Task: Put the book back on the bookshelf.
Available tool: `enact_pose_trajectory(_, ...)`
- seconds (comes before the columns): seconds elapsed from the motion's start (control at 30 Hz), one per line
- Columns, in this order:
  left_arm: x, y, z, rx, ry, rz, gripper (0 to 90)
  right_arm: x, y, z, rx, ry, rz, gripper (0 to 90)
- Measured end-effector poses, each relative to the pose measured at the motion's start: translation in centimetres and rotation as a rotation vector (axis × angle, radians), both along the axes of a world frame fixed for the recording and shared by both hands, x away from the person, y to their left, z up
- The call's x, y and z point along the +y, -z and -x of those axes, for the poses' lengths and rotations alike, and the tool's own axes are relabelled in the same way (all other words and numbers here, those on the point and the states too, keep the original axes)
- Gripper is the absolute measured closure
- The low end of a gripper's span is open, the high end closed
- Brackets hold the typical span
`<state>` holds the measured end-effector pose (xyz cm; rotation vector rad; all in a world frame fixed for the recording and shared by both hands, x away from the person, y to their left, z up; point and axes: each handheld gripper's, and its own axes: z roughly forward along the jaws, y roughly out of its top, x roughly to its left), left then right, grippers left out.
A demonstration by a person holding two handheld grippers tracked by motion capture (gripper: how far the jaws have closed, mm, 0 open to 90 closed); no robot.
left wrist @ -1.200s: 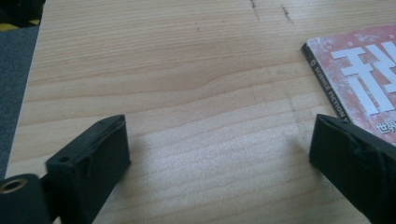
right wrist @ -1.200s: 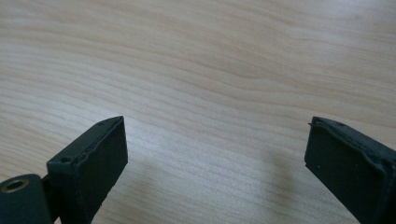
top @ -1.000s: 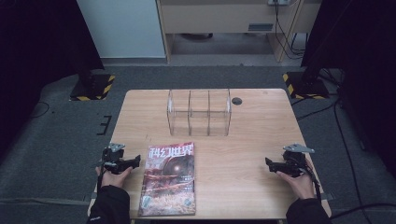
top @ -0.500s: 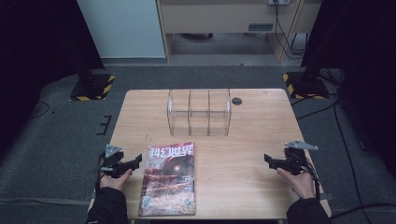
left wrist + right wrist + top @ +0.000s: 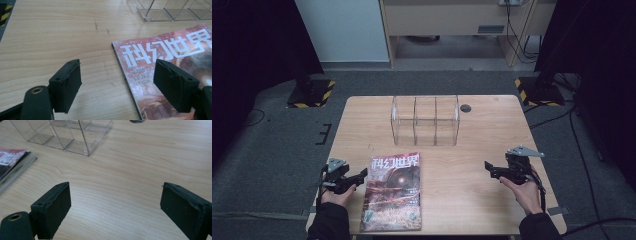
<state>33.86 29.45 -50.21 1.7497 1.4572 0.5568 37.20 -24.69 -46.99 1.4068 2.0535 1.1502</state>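
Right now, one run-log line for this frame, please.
left tool: open, closing, beside magazine spine | right tool: open, nothing between | organizer: untouched

I read four large white Chinese characters, 科幻世界, across the magazine (image 5: 393,192) cover's top. The smaller print beneath them is too fine for me to read.

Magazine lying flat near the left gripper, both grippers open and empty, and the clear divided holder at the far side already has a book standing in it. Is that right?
Not quite: the clear holder is empty, with nothing in any of its compartments, as the high view shows. The rest holds: the magazine lies flat on the table beside the left gripper, and both it and the right gripper are open and empty.
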Motion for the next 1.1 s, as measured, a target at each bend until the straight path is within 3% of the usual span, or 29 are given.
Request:
enact_pose_trajectory(0.23, 0.0, 0.2, 0.7, 0.015, 0.015, 0.002, 22.9, 1.8, -0.3, 0.0, 0.003, -0.042, -0.017, 9.7)
enact_pose_trajectory(0.4, -0.2, 0.3, 1.0, 0.022, 0.028, -0.004, 24.6, 2.6, -0.9, -0.2, -0.018, -0.056, -0.041, 10.6)
enact_pose_trajectory(0.57, -0.9, 0.6, 1.0, 0.042, 0.061, -0.023, 25.7, 3.5, -1.5, -0.2, -0.025, -0.066, -0.061, 11.5)
enact_pose_trajectory(0.73, -1.3, 1.0, 0.7, 0.053, 0.078, -0.013, 25.9, 5.2, -1.5, -0.6, -0.02, -0.094, -0.061, 12.1)
enact_pose_trajectory(0.83, -1.6, 1.3, 0.6, 0.068, 0.091, -0.034, 26.3, 6.6, -1.4, -0.7, -0.015, -0.121, -0.046, 12.1)
enact_pose_trajectory(1.1, -2.4, 1.6, 0.4, 0.061, 0.118, -0.065, 27.8, 9.2, -1.7, -0.5, -0.019, -0.161, -0.059, 12.8)
